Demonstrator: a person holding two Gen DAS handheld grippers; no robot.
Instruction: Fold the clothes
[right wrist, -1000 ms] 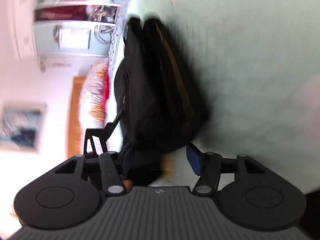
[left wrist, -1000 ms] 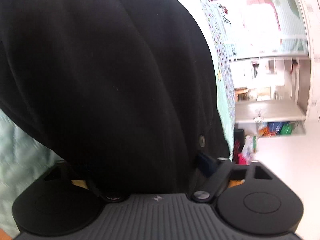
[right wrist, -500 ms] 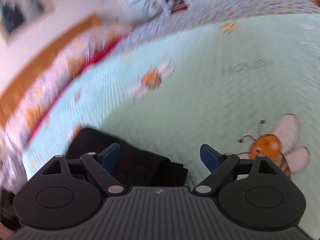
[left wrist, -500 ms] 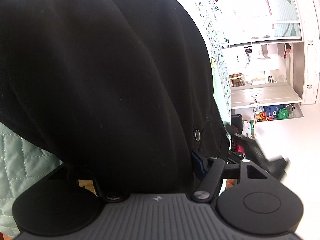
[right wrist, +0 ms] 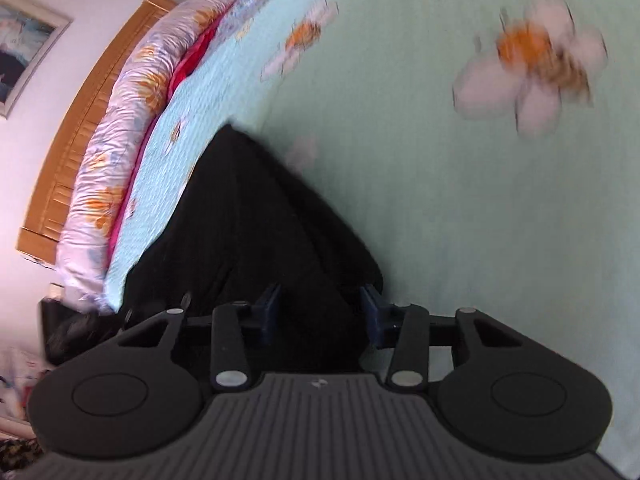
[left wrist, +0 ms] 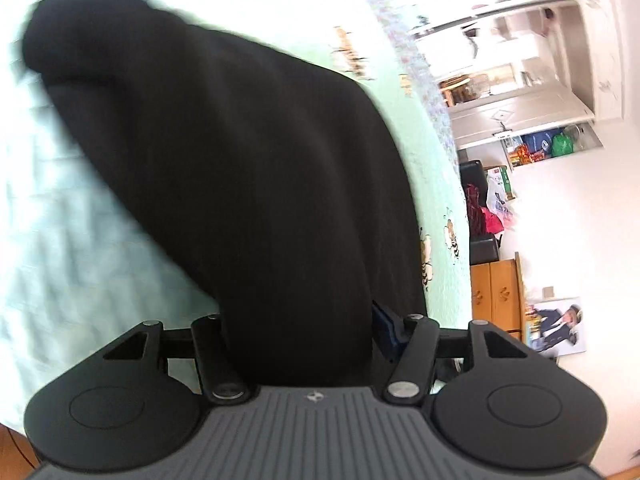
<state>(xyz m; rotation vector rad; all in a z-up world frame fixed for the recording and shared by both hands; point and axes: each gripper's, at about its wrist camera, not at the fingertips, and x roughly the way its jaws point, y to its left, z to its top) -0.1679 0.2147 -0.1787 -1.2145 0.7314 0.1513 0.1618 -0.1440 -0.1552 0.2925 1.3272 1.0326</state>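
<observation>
My left gripper fingers were closing on a bunched end of the black fabric garment; my right gripper fingers closed around another end, to carry the fold across the mint-green quilted bed.

The garment lies on the bed, stretching ahead from between each hand-held gripper's jaws. Pillows and headboard lie beyond, left of the right hand-held gripper.
</observation>
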